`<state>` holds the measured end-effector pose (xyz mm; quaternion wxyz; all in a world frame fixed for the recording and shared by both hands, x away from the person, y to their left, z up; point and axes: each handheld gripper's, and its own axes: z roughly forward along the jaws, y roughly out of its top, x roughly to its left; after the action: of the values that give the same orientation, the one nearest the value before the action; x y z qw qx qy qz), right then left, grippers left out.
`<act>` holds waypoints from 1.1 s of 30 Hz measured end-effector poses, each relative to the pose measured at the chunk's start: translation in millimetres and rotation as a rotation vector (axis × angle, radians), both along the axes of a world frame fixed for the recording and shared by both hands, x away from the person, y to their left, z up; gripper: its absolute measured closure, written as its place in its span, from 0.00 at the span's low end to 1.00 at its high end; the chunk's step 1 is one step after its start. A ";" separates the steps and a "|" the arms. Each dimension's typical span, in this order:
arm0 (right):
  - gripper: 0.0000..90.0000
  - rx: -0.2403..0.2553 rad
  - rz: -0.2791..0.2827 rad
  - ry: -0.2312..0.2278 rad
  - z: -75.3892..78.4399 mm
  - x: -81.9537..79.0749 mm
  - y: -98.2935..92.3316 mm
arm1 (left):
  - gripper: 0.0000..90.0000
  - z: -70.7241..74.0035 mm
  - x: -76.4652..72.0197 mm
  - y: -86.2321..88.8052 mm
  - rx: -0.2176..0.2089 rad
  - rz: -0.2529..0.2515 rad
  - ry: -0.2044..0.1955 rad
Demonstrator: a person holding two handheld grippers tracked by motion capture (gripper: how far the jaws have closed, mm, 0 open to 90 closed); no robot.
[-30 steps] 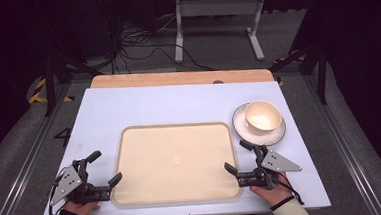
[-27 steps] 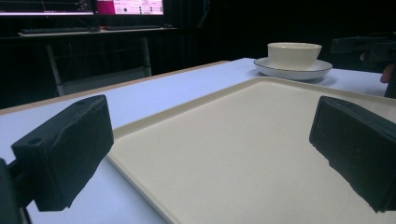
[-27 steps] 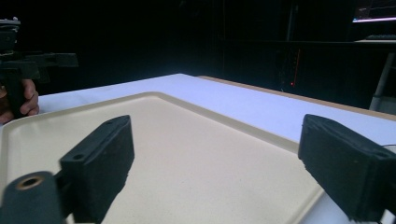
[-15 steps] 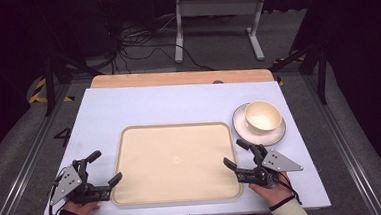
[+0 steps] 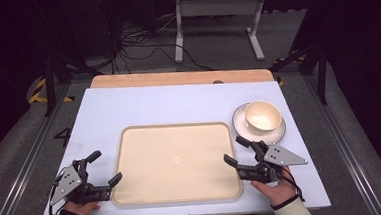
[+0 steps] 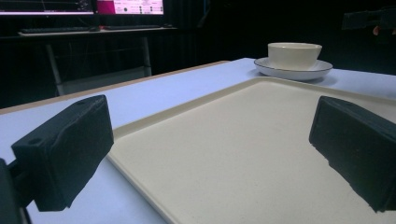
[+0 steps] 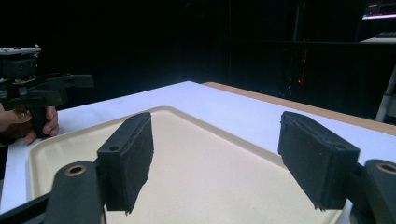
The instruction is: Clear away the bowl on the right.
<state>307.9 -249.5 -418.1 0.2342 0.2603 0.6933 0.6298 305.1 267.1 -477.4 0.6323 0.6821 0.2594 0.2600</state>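
Note:
A cream tray [image 5: 174, 126] lies flat in the middle of the pale table. My left gripper [image 5: 107, 166] rests by the tray's near left corner, open, with the tray [image 6: 224, 154] spread between its jaws. My right gripper [image 5: 232, 149] hovers over the tray's right rim, a little above the table. Its jaws have just been closing but still stand apart, and nothing is between them. In the right gripper view the pads [image 7: 128, 161] frame the bare tray [image 7: 201, 135], and the left gripper [image 7: 46, 86] shows far off in a hand.
A cream bowl [image 5: 262, 115] sits on a white saucer [image 5: 240, 127] at the right, just beyond my right gripper; bowl [image 6: 294, 53] also ahead in the left gripper view. A wooden strip [image 5: 176, 78] edges the table's far side. Desk legs and cables lie behind.
My right gripper has risen slightly off the tray's right edge and its jaws have narrowed. The left gripper, tray, bowl and saucer have not moved.

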 end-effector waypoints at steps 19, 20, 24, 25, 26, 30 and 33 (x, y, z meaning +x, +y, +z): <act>0.38 0.004 0.022 -0.037 29.6 -3.6 11.4 | 0.00 0.0 -0.1 -0.1 0.000 0.000 0.000; 0.39 0.019 0.028 -0.057 30.5 -3.3 11.9 | 0.00 0.0 -0.1 0.0 0.000 0.000 0.000; 0.42 0.071 0.044 -0.113 32.5 -2.2 11.5 | 0.00 0.0 -0.1 0.0 0.000 0.000 0.000; 0.43 0.076 0.046 -0.113 33.2 -2.2 11.1 | 0.00 0.0 -0.1 0.0 0.000 0.000 0.000; 0.43 0.076 0.046 -0.113 33.2 -2.2 11.1 | 0.00 0.0 -0.1 -0.1 -0.001 0.000 0.000; 0.48 0.062 0.047 -0.115 36.4 -0.8 9.7 | 0.00 0.0 -0.1 0.0 -0.001 0.000 0.000; 0.50 0.027 0.032 -0.086 40.6 -0.9 8.6 | 0.00 0.0 -0.1 0.0 -0.001 0.000 0.000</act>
<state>307.0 -240.9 -377.4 0.2499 0.2250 0.6781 0.6535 305.1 267.1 -477.4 0.6326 0.6819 0.2593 0.2600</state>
